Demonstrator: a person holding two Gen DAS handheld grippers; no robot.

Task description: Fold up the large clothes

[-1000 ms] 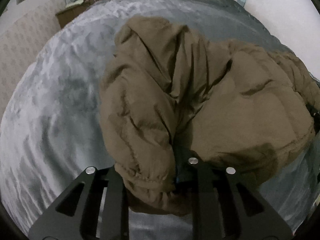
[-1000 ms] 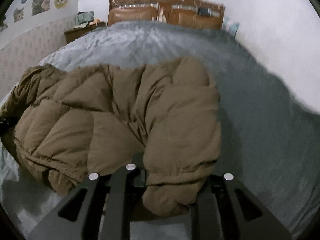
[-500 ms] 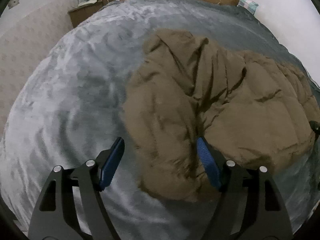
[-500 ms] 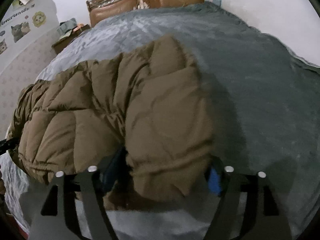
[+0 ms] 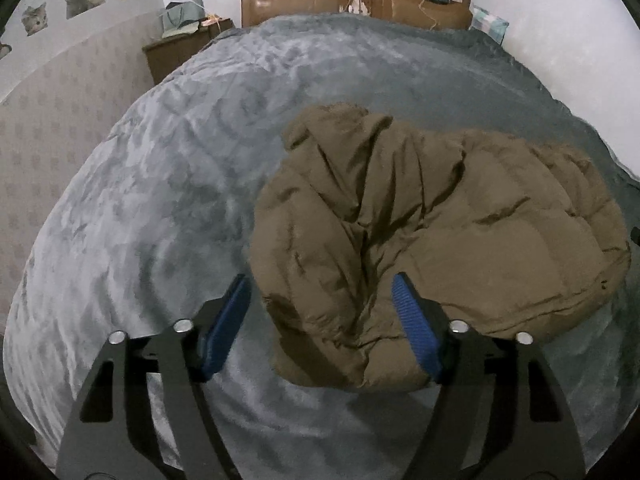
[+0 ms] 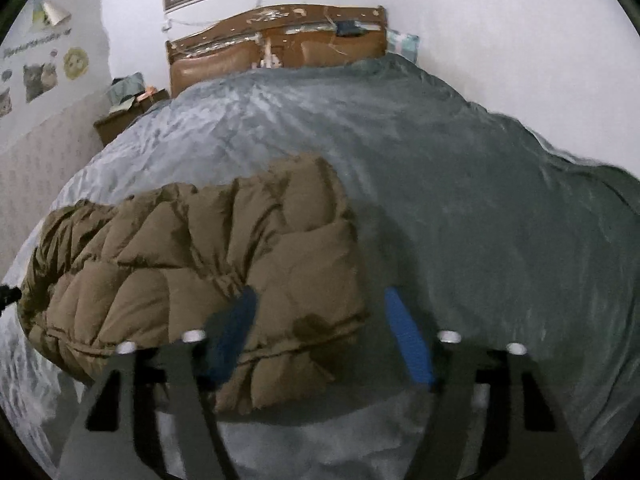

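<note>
**Puffy fold at risk of springing open**

Lying on the grey bed (image 5: 132, 208): brown puffer jacket (image 5: 440, 232), folded into a bulky heap near the foot edge. Could puff back apart, filling pushing the layers open with nothing pinning them. Left gripper (image 5: 320, 320) empty, jaws closing, jacket's near corner between but unpressed. Right gripper (image 6: 320, 336) likewise empty, closing; might snag the hem.

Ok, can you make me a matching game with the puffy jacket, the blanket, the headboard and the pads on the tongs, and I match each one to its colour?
Things:
1. puffy jacket
2. blanket
3. headboard
4. pads on the tongs

Colours:
A. bright blue
B. olive brown
C. shiny reddish-brown wood
D. grey

Pairs: 1-B, 2-D, 3-C, 4-A
</note>
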